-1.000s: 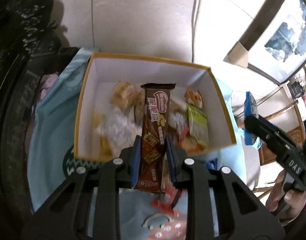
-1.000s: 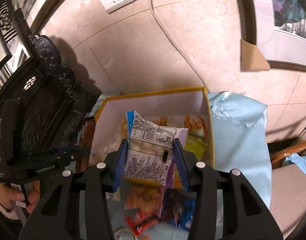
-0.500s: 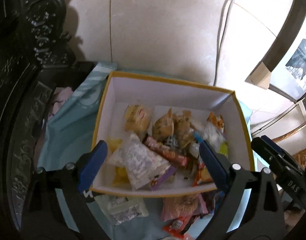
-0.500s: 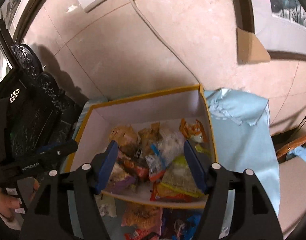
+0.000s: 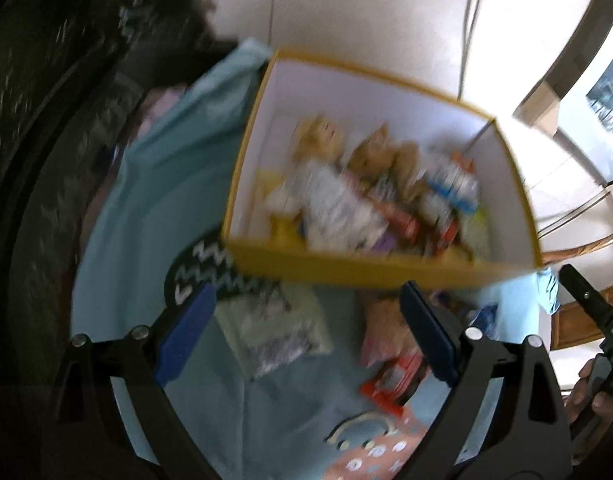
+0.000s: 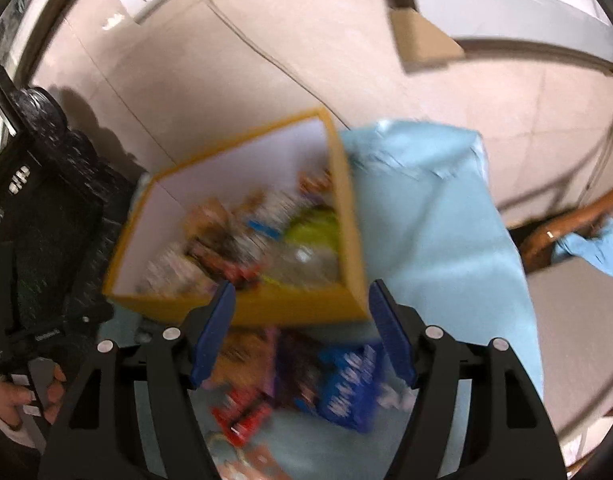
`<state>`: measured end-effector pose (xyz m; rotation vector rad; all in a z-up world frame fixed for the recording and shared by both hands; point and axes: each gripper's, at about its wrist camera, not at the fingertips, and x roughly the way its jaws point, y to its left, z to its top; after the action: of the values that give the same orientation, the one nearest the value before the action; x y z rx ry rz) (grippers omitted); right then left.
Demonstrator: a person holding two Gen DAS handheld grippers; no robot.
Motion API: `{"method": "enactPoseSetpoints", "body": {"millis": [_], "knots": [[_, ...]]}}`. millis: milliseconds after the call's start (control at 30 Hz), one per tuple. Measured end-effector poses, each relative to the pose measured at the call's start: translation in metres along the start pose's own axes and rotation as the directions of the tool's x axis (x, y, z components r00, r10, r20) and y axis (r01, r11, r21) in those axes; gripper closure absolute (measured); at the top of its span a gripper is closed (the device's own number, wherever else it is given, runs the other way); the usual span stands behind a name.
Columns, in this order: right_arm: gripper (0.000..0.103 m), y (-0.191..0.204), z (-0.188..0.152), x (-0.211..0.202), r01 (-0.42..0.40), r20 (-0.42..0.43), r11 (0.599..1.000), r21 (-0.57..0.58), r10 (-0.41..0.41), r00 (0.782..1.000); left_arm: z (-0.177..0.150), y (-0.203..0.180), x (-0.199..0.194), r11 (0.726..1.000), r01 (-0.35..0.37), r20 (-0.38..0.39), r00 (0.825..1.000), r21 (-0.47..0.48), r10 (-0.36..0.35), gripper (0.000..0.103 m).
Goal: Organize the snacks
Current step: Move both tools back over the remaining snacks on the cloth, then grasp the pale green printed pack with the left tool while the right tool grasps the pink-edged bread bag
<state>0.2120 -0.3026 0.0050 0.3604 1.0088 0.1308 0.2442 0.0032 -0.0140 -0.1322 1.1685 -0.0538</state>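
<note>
Snacks (image 5: 370, 204) fill the yellow box (image 5: 386, 268) ahead of both claws; loose packets (image 6: 346, 384) lie nearer. Left claw (image 5: 306, 344) and right claw (image 6: 302, 336) gape wide, holding nothing.

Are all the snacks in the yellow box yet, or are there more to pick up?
Many snacks already lie in the yellow box. Nothing is in hand: the left gripper and right gripper are both open and empty. A pale packet, a red wrapper and a blue packet are left on the cloth.
</note>
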Motion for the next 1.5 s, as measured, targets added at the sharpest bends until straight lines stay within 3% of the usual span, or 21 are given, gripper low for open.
{"method": "enactPoseSetpoints", "body": {"millis": [133,300,533,800,900,1000,1133,1233,1433,1500], "knots": [[0.033,-0.019,-0.028,0.009,0.038,-0.068,0.999,0.016,-0.037,0.997,-0.025,0.013,0.02,0.999,-0.008,-0.081,0.997,-0.05,0.004,0.008],[0.033,-0.028,-0.049,0.017,0.053,-0.121,0.998,0.025,-0.05,0.991,-0.038,0.015,0.031,0.999,-0.019,-0.115,0.993,-0.041,0.014,0.008],[0.033,-0.021,-0.055,0.026,0.044,-0.145,0.999,0.009,-0.042,0.989,-0.039,0.017,0.053,0.998,-0.018,-0.154,0.988,-0.065,0.008,0.008],[0.033,-0.009,-0.057,0.036,0.019,-0.174,1.0,-0.011,-0.021,0.985,-0.043,0.015,0.106,0.996,-0.067,-0.223,0.973,-0.058,0.053,0.008],[0.033,-0.002,-0.062,0.041,0.016,-0.191,0.999,-0.033,-0.022,0.981,-0.044,0.014,0.122,0.992,-0.118,-0.213,0.971,-0.047,0.105,0.009],[0.033,0.013,-0.068,0.047,0.003,-0.207,0.997,-0.082,-0.02,0.978,-0.046,0.004,0.126,0.982,-0.176,-0.176,0.967,0.062,0.185,0.014],[0.033,0.043,-0.078,0.056,-0.038,-0.23,0.984,-0.175,-0.003,0.973,-0.054,0.01,0.113,0.984,-0.163,-0.156,0.972,0.077,0.173,0.041],[0.033,0.068,-0.081,0.066,-0.076,-0.241,0.966,-0.246,0.015,0.97,-0.062,0.025,0.101,0.993,-0.112,-0.167,0.979,0.027,0.115,0.051],[0.032,0.098,-0.075,0.103,-0.024,-0.249,0.949,-0.314,-0.058,0.967,-0.079,0.042,0.089,0.998,-0.06,-0.191,0.98,-0.03,0.053,0.053],[0.026,0.102,-0.078,0.121,0.019,-0.251,0.944,-0.328,-0.107,0.962,-0.083,0.045,0.088,0.998,-0.056,-0.189,0.981,-0.037,0.048,0.053]]}}
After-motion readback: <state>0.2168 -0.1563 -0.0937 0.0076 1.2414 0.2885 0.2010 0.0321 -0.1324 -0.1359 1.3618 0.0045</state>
